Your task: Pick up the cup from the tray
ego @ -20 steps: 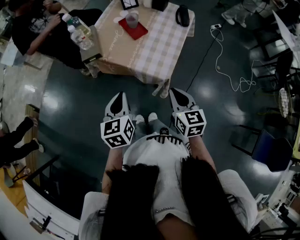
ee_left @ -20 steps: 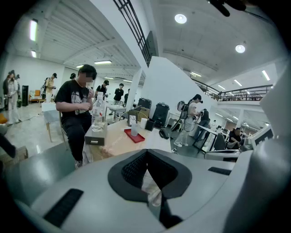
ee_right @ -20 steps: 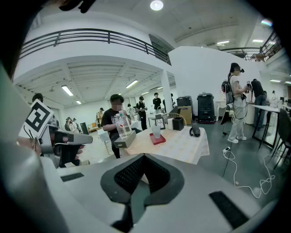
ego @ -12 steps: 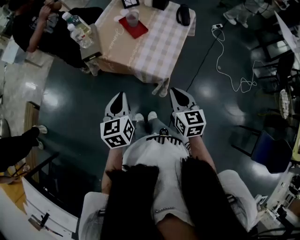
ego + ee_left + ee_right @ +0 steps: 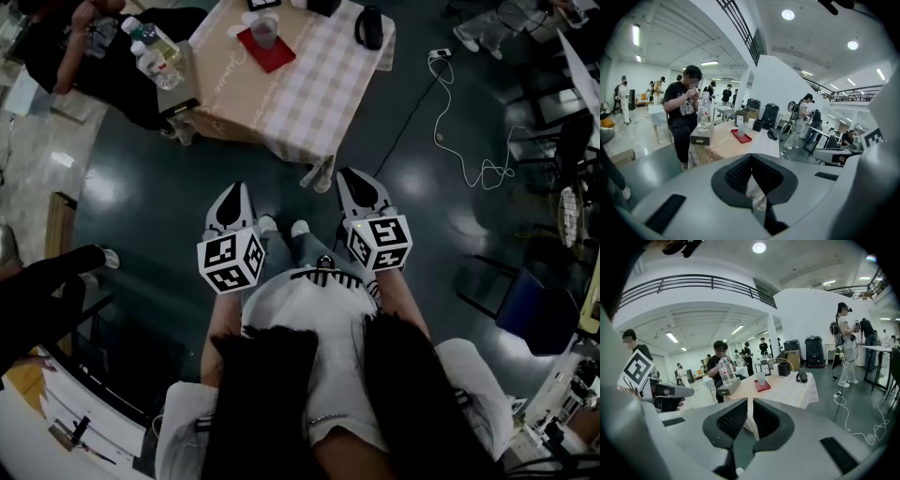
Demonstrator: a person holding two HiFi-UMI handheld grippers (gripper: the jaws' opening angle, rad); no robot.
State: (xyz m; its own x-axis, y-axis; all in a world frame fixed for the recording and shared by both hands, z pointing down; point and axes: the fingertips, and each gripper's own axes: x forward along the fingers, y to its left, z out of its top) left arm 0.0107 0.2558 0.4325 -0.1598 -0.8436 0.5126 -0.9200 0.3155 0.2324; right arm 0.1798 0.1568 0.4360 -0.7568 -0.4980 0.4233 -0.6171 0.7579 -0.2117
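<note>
The dark, shiny floor [image 5: 159, 178] fills most of the head view, and a band of it lies bare between the person's feet and the near corner of the worktop [image 5: 309, 89], which hangs its checked cloth down over the edge. A seated person [image 5: 89, 56] sits close against the worktop's left side. To the right, a white cable [image 5: 448, 122] loops across the floor, well apart from both grippers.

The left gripper [image 5: 234, 190] and the right gripper [image 5: 354, 175] are held side by side near the body, short of the worktop. Each has its fingers drawn together with nothing between them.

A grey box [image 5: 183, 94] holding bottles [image 5: 155, 52] sits at the worktop's left edge. The red tray [image 5: 277, 56] lies towards the far side, with the clear cup [image 5: 265, 31] standing upright on it. A black object [image 5: 369, 26] rests near the far right corner.
</note>
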